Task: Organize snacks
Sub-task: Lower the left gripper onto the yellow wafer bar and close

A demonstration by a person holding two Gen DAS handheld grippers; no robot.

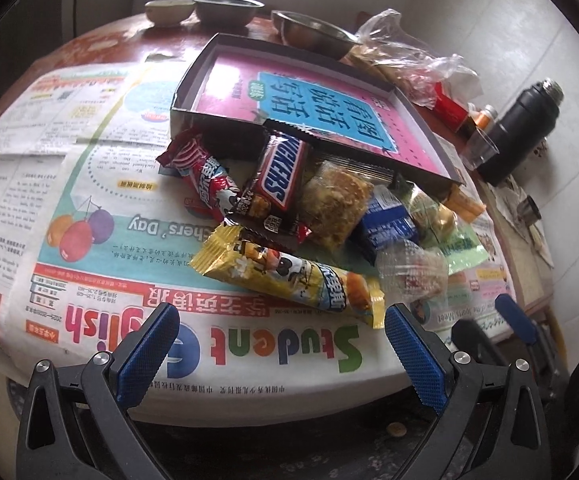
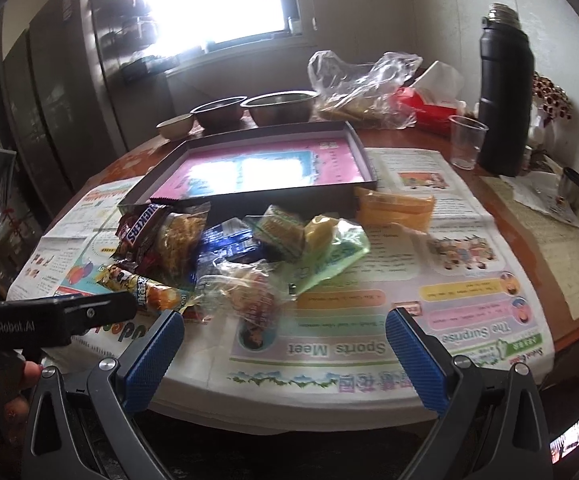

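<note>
You held both grippers spread wide at the desk (image 2: 509, 216) edge: left gripper (image 1: 281, 332), right gripper (image 2: 283, 338), the snack pile (image 1: 289, 216) just ahead, touching the box (image 1: 329, 92).

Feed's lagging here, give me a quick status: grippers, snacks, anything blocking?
Left gripper open, right gripper open, both empty. Snack pile on newspaper, none in the box tray. Snickers bar leans on tray's near wall; nothing blocking.

left gripper (image 1: 281, 320) spread, right gripper (image 2: 285, 326) spread
</note>
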